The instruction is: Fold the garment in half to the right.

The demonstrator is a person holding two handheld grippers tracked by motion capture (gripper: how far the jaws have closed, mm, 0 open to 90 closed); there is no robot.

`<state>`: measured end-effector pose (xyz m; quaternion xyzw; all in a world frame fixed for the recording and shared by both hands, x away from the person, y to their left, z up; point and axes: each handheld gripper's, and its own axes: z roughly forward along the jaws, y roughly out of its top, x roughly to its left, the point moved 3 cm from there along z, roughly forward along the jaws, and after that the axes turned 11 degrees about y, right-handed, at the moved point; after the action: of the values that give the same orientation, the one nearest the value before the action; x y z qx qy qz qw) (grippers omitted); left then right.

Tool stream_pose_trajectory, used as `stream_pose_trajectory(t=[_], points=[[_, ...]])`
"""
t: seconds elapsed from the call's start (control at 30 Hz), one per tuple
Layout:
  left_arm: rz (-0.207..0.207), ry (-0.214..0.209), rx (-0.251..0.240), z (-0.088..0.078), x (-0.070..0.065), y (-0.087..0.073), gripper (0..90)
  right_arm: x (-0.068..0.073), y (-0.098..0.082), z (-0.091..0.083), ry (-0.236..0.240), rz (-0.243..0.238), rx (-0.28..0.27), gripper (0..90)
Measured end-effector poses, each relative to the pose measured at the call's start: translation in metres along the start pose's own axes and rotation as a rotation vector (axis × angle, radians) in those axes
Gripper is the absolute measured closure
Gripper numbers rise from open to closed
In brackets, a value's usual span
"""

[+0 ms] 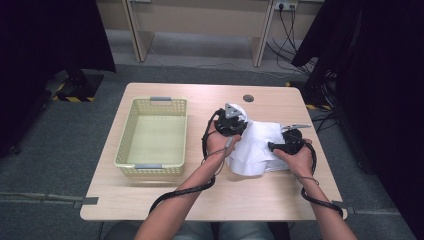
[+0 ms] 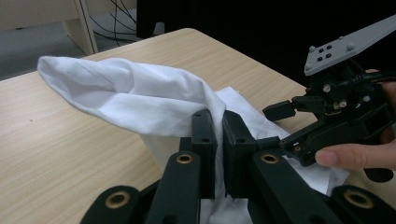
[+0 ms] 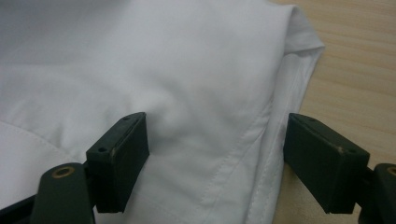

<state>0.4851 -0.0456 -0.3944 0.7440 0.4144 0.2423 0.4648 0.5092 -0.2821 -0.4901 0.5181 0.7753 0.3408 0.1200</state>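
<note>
My right gripper [image 3: 215, 154] stood wide open over the near hem of the white shirt [image 1: 257, 145], pads pressing nothing, while my left gripper [image 2: 219, 140] was clamped on a raised fold of it, the yellow basket [image 1: 152, 170] well apart to the shirt's left.

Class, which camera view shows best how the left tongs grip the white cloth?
The left gripper view: the left tongs are shut on a raised fold of the white cloth. The high view shows the cloth under both hands; the right gripper view shows its seam close up.
</note>
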Motion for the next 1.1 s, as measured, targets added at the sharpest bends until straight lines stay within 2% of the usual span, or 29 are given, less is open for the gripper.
stream_pose_trajectory(t=[1.1], points=[[0.024, -0.016, -0.006, 0.005, -0.012, 0.006, 84.6, 0.02, 0.006, 0.01, 0.029, -0.031, 0.008, 22.6]])
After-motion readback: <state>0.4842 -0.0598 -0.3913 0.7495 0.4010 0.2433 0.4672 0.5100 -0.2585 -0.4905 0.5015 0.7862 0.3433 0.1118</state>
